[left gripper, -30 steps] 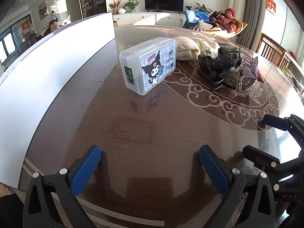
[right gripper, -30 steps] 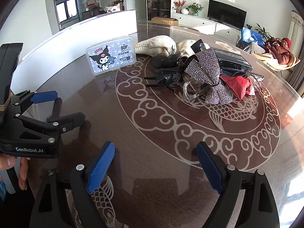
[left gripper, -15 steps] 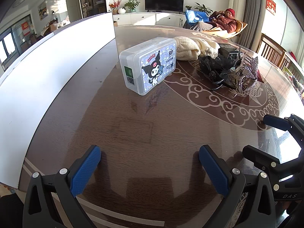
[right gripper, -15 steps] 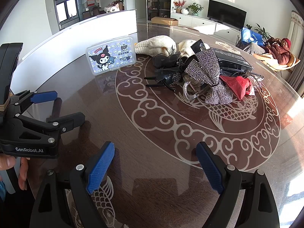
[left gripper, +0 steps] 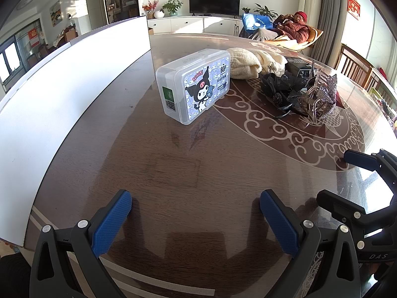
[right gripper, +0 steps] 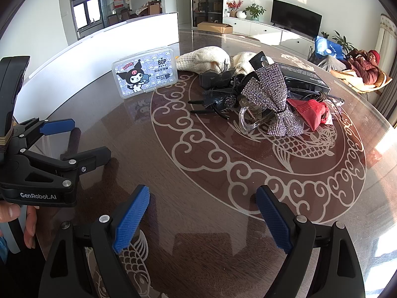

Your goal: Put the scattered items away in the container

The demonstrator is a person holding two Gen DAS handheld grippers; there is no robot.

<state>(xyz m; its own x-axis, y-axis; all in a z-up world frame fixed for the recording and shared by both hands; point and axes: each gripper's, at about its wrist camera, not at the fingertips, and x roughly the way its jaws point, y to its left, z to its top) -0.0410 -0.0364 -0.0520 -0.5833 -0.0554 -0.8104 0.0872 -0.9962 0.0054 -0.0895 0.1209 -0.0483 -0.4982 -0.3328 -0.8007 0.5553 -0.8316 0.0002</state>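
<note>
My dark brown glossy table (right gripper: pixel 198 198) bears pale scrollwork; a silver rhinestone-studded bow (right gripper: pixel 270 94), a red pleated fabric piece (right gripper: pixel 312 111).

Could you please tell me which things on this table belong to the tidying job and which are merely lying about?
Part of the job:
clear plastic box
rhinestone bow
black hair clips
transparent claw clip
red pouch

Probably just lying about:
cream knitted items
black flat box
white board
</note>
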